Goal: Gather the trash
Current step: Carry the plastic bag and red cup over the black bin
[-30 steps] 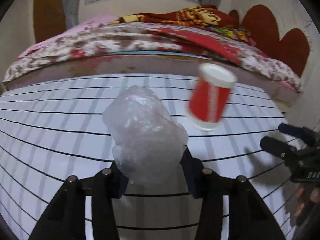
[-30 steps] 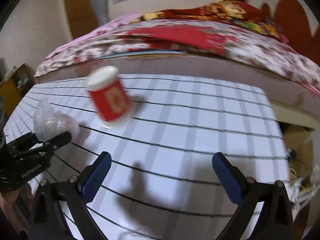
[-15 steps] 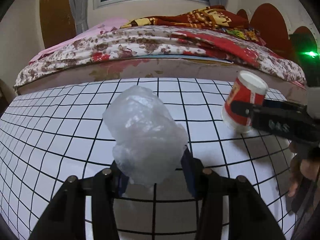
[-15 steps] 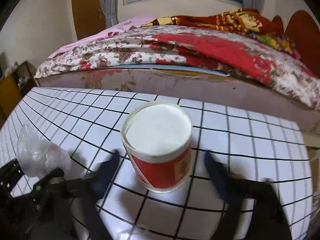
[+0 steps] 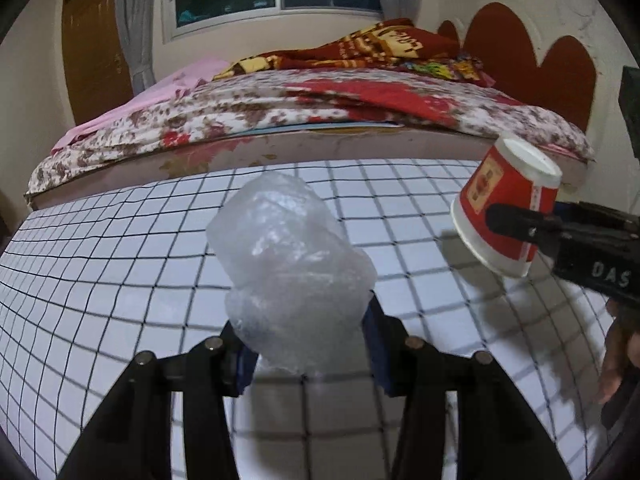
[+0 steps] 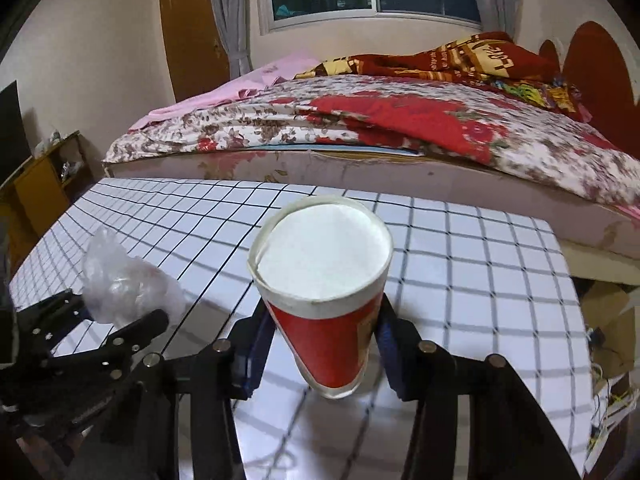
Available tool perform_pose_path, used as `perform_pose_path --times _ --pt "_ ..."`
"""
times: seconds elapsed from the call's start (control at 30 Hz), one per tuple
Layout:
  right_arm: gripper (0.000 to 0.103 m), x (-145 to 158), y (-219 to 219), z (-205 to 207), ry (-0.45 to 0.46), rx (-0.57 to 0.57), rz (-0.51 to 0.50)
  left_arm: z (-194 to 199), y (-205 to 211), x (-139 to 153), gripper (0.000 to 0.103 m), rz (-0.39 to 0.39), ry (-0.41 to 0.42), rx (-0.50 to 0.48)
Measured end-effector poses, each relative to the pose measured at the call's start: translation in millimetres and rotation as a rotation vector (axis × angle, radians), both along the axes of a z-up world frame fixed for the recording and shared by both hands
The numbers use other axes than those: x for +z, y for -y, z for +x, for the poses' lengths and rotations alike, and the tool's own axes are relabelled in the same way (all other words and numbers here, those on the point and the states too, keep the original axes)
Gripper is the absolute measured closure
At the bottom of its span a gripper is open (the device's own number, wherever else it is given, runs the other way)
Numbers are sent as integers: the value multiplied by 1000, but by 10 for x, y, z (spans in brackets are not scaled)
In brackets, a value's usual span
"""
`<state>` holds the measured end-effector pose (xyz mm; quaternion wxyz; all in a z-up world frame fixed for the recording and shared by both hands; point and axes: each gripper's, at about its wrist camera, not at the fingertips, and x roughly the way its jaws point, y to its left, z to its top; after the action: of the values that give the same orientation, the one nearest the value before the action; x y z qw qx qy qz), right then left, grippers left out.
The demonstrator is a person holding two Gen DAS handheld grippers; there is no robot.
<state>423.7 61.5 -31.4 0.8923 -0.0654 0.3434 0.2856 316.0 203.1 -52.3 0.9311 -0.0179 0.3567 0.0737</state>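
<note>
**Both pieces of trash are in hand: carry them off level**

Your right tool [image 6: 320, 352] is pinching the red paper cup with the white base [image 6: 324, 292] across its lower wall, and your left tool [image 5: 306, 344] is clamped on the crumpled wad of clear plastic film [image 5: 290, 268]. Both are lifted clear of the white counter with the black grid [image 5: 100, 264].

The cup is upside down: its closed base faces up and away from you, its open mouth down toward you. Its long axis tilts, base leaning toward the flower-patterned bed [image 6: 360, 128].

Judging by the thin paper wall, squeeze only enough to stop slipping, or it may buckle. Keep the two tools apart as you move. No bin shows in either view.
</note>
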Motion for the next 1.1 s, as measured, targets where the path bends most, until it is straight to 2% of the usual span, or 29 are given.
perform_pose_path --times 0.63,0.8,1.1 --pt "53 434 1229 -1488 38 -102 64 -1127 840 433 55 10 64 -113" --pt "53 527 1438 -1885 66 -107 76 -1399 989 474 55 8 75 -124" --pt "53 518 1820 -2281 83 -142 78 -1633 1276 449 55 -16 93 -172"
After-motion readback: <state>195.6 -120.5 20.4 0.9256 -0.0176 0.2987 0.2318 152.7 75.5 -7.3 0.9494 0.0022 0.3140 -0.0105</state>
